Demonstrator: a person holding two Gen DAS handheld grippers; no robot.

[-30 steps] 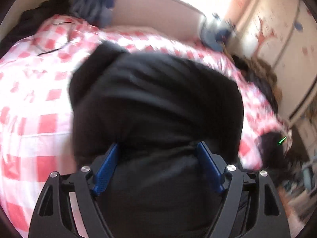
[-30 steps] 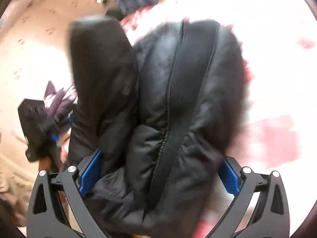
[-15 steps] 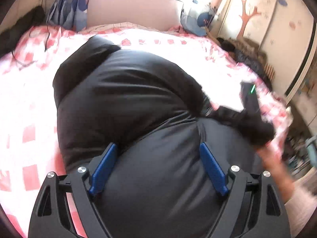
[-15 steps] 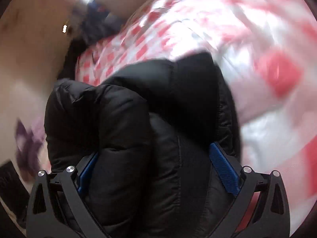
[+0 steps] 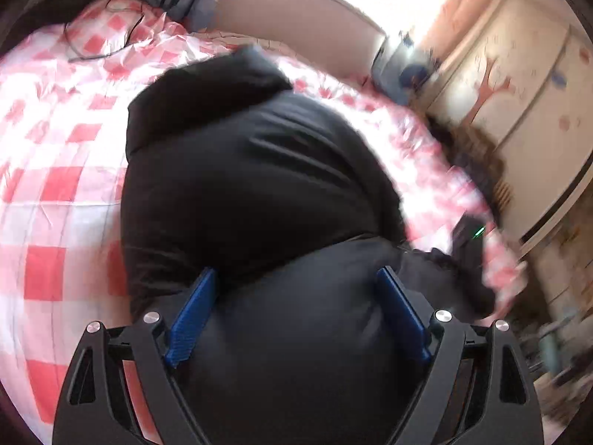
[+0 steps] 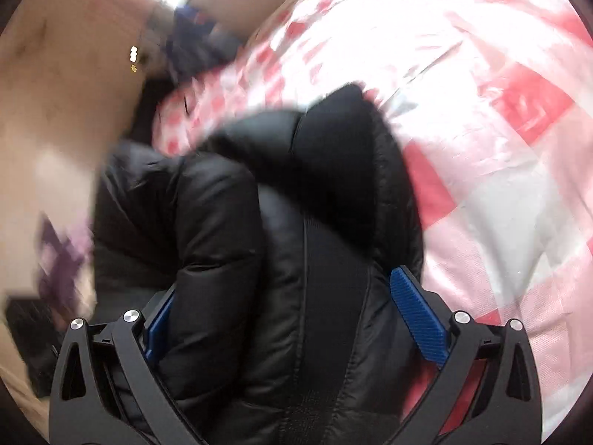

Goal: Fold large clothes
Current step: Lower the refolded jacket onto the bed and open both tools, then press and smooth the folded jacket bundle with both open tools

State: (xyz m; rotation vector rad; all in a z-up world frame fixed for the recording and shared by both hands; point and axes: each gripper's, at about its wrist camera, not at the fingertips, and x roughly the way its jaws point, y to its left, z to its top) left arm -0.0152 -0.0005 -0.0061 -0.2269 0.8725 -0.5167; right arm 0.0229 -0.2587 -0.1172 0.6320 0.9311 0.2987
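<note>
1. Black puffer jacket (image 5: pixel 241 185) lies bunched on a red-and-white checked bedspread (image 5: pixel 55 185).
2. Left gripper (image 5: pixel 296 311): blue pads spread wide, a thick fold of jacket bulging between them; whether they press it is unclear.
3. Right gripper (image 6: pixel 292 319): pads wide apart with jacket bulk filling the gap; grip unclear.

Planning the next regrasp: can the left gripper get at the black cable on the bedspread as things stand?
Probably not. The left gripper has its jaws wide with the black puffer jacket bulging between them, and the black cable lies far off on the checked bedspread beyond the jacket. It would need to clear first.
</note>
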